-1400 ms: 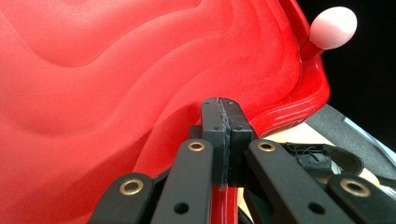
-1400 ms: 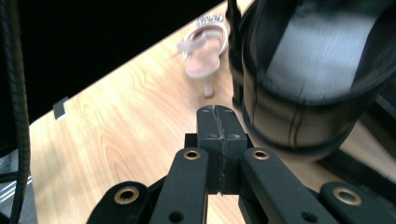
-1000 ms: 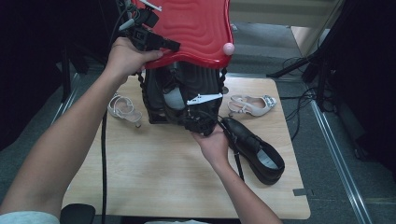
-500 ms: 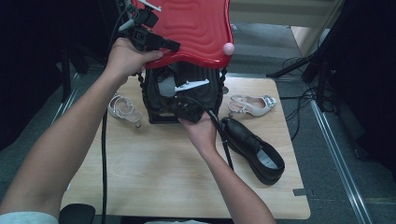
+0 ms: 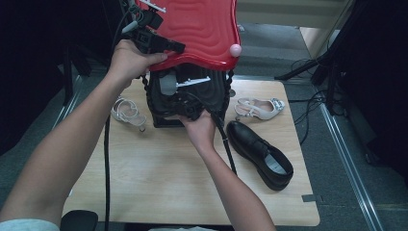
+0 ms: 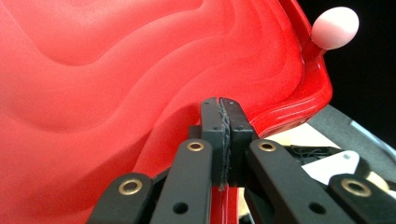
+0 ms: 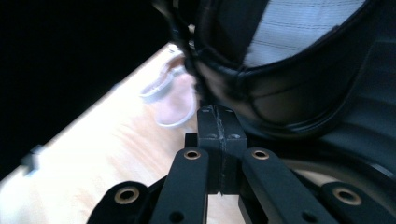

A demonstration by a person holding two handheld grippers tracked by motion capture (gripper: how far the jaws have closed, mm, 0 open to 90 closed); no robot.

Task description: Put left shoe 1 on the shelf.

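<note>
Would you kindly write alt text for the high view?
A person's left gripper holds up a red lid over a black bag on a wooden table; a black shoe lies beside it.

My left tongs (image 5: 178, 48) hold the lid (image 5: 197, 29) up at the far side, over the bag (image 5: 187, 98) standing mid-counter (image 5: 144, 183). My right tongs (image 5: 185, 113) sit at the bag's near side. A sandal (image 5: 127, 111) lies left of the bag, a heeled sandal (image 5: 260, 108) right of it, and a shoe (image 5: 260, 154) nearer, at the right.
</note>
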